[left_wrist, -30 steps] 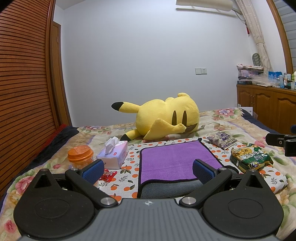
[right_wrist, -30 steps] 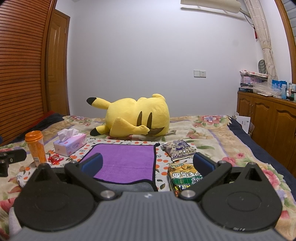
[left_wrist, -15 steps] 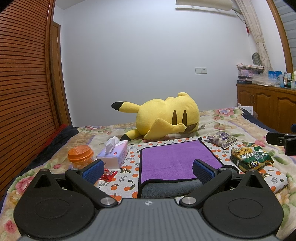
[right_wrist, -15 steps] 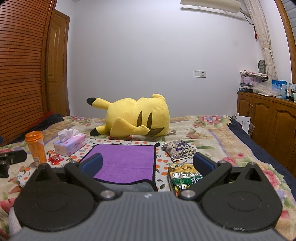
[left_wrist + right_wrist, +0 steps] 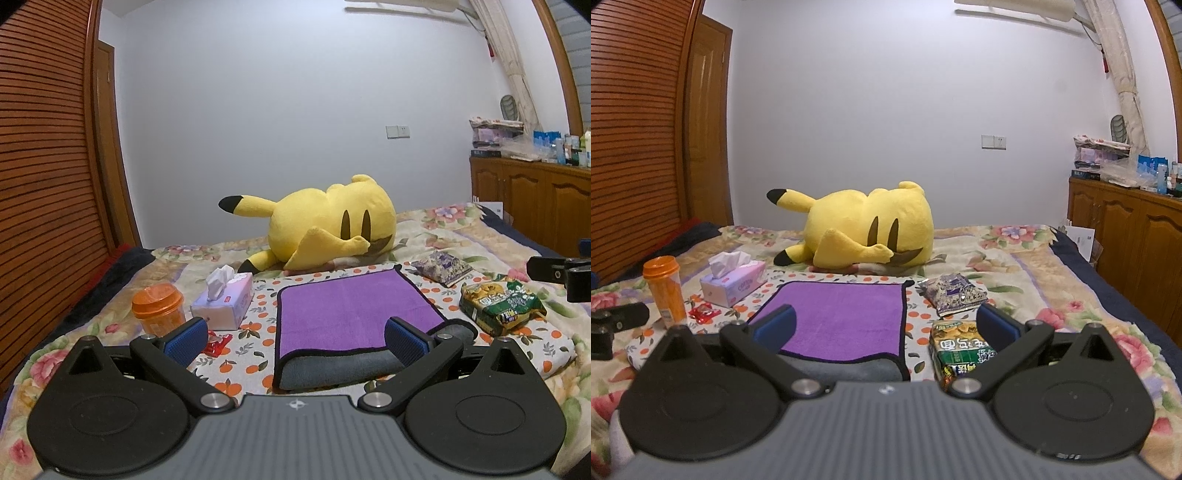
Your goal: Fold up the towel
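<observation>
On the floral bedspread [image 5: 436, 229], the purple towel [image 5: 347, 310] lies ahead between your left gripper's [image 5: 295, 338] wide jaws; your right gripper [image 5: 886, 326] gapes wide too, empty.

Purple towel [image 5: 351, 310] flat, near edge folded

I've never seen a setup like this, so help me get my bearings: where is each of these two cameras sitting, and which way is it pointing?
Left wrist view: sits on the left gripper, looking forward over the bed at the purple towel; its own open fingers show, and the other gripper's tip at the right edge.
Right wrist view: sits on the right gripper, further right, facing the same way; its open fingers frame the towel and the green snack bag.
Both share the towel, the yellow plush toy and the tissue box.
</observation>
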Demonstrator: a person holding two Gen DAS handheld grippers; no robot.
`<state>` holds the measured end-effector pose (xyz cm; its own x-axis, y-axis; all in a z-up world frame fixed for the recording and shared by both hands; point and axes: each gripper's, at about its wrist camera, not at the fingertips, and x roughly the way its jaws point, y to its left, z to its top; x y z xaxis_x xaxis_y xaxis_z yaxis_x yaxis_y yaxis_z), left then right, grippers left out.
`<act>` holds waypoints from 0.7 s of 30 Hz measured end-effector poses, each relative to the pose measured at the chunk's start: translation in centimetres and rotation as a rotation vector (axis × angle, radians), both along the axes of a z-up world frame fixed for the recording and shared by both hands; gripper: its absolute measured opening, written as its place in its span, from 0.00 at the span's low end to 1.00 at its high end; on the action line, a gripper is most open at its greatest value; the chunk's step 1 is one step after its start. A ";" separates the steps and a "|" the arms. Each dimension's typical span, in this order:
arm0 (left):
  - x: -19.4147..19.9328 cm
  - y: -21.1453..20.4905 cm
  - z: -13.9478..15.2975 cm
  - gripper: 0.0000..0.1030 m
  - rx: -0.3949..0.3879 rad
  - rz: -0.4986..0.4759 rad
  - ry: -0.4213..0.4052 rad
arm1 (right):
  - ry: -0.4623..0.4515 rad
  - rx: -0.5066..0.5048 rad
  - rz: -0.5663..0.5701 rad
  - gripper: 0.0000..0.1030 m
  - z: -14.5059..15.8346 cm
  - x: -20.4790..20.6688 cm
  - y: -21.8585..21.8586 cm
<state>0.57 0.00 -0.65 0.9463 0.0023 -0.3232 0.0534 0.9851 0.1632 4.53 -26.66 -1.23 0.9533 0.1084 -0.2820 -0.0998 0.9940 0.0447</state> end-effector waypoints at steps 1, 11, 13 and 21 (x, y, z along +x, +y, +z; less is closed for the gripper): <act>0.1 -0.1 -0.1 1.00 0.003 -0.001 0.005 | 0.003 0.000 0.000 1.00 -0.1 0.1 0.1; 0.8 -0.4 -0.5 1.00 0.011 -0.003 0.057 | 0.032 -0.003 0.003 1.00 -0.4 0.7 0.4; 0.9 -0.4 -0.7 1.00 0.013 -0.004 0.065 | 0.039 -0.006 0.005 1.00 -0.5 0.9 0.5; 1.8 -0.4 -1.2 1.00 0.013 0.000 0.104 | 0.071 -0.024 0.022 1.00 -0.9 1.8 1.1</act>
<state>2.42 -0.41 -1.89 0.9076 0.0071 -0.4199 0.0708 0.9830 0.1697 6.31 -25.58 -2.18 0.9281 0.1217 -0.3518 -0.1192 0.9924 0.0287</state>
